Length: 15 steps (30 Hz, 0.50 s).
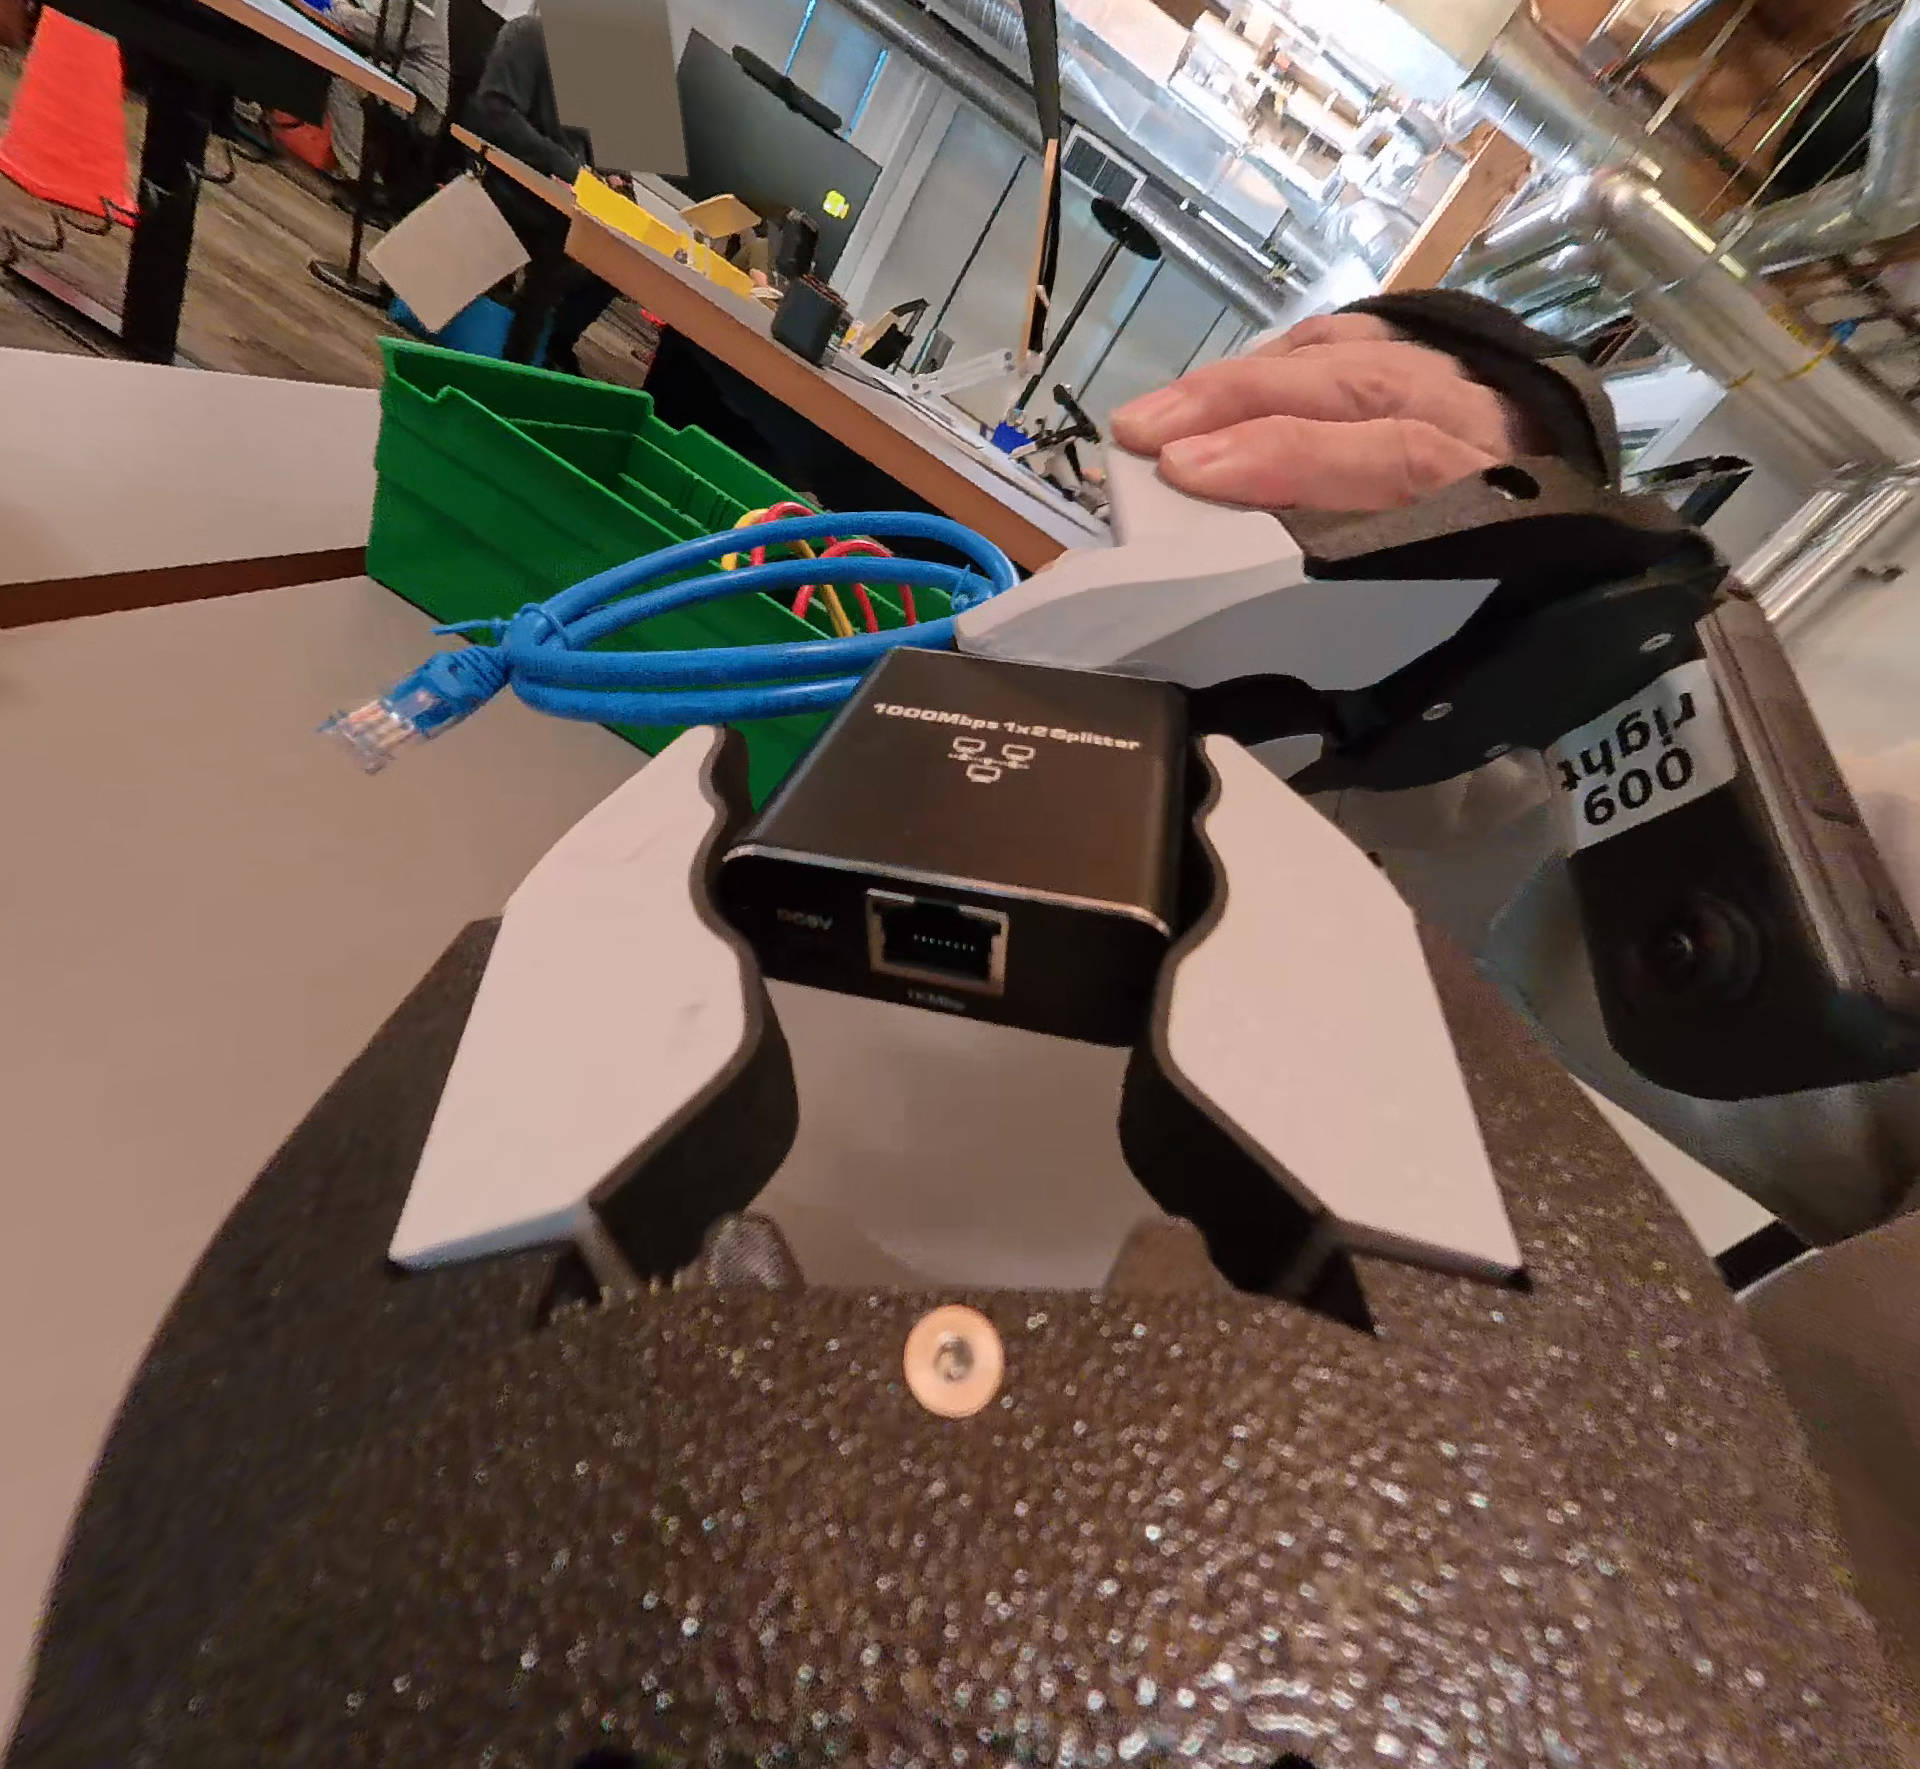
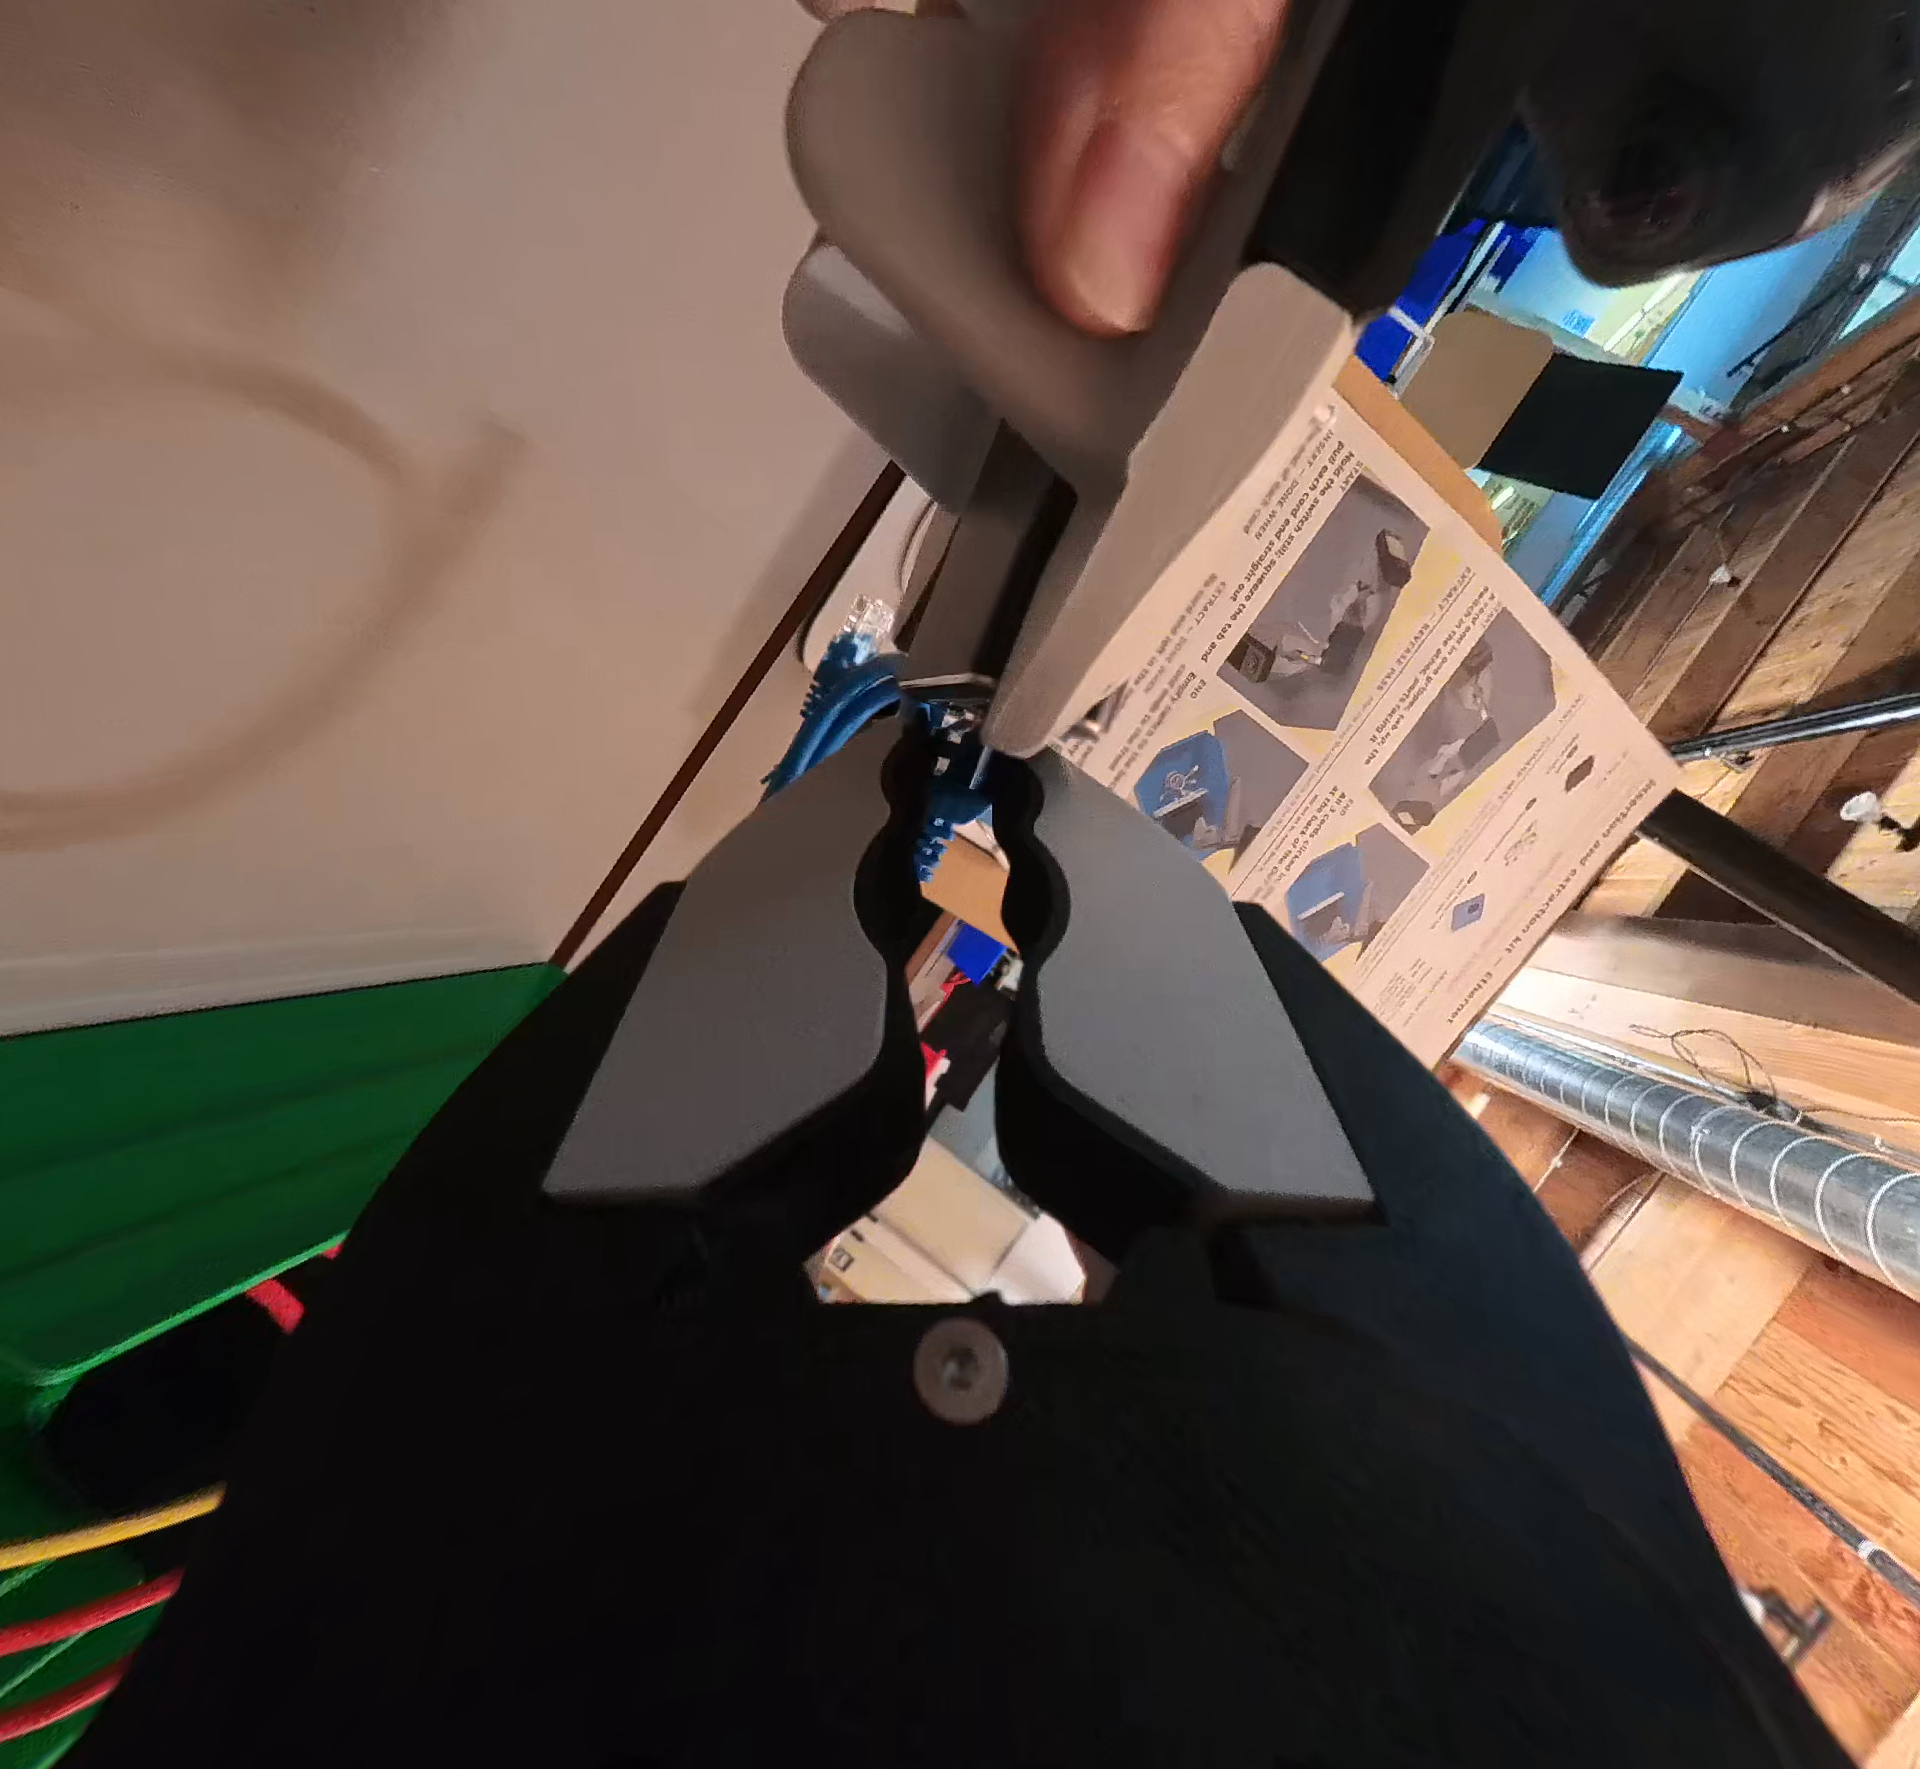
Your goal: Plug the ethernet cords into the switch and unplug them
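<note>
The switch is a small black metal box, lifted off the table and clamped by its two sides, one empty port facing the near side. Beyond it a blue ethernet cord, coiled and tied, trails left, its clear plug hanging free, unplugged.

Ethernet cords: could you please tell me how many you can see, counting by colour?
3, perhaps more hidden. The blue cord is coiled, tied and lifted above the table, one end at the right gripper. The red cord and yellow cord loop inside the green bin.
</note>
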Each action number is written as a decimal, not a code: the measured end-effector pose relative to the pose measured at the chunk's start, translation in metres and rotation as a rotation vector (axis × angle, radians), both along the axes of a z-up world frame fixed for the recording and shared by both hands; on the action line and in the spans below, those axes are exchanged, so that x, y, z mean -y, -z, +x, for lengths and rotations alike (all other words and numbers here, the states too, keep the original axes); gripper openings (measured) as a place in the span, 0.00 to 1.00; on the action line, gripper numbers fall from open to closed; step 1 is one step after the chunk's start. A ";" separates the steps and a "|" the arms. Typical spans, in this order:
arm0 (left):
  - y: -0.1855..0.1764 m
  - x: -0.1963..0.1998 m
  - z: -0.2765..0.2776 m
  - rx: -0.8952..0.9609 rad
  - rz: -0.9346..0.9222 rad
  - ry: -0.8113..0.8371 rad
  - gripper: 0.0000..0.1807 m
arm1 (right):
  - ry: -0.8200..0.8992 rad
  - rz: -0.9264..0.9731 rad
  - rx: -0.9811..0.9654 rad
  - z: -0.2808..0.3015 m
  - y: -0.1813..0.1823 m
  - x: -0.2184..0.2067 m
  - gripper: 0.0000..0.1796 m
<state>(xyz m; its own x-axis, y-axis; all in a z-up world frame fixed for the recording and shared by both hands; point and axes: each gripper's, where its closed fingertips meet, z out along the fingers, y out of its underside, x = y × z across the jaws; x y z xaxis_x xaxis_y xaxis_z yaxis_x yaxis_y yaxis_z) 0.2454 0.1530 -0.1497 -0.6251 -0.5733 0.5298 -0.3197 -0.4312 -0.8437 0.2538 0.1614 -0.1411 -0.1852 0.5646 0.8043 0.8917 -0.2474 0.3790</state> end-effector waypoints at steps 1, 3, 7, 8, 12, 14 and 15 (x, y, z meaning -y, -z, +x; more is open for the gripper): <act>0.000 0.001 0.000 -0.006 -0.011 0.004 0.43 | -0.003 -0.003 -0.009 0.000 0.000 0.001 0.08; 0.000 0.002 0.001 -0.002 0.015 -0.011 0.43 | -0.006 -0.008 -0.001 0.001 0.000 0.002 0.08; 0.002 -0.001 0.005 0.030 0.150 -0.105 0.43 | 0.009 0.007 0.012 0.005 -0.001 0.001 0.08; 0.001 -0.002 0.006 0.032 0.144 -0.116 0.43 | 0.018 0.011 0.026 0.006 -0.003 0.000 0.08; -0.002 -0.002 0.005 -0.012 -0.020 -0.066 0.43 | 0.015 0.004 0.035 0.005 -0.002 -0.001 0.08; -0.001 -0.001 0.005 -0.022 -0.087 -0.033 0.43 | 0.012 -0.013 0.034 0.005 0.000 0.001 0.08; 0.000 0.000 0.005 -0.012 -0.054 -0.034 0.43 | 0.007 -0.017 0.035 0.005 0.000 0.002 0.08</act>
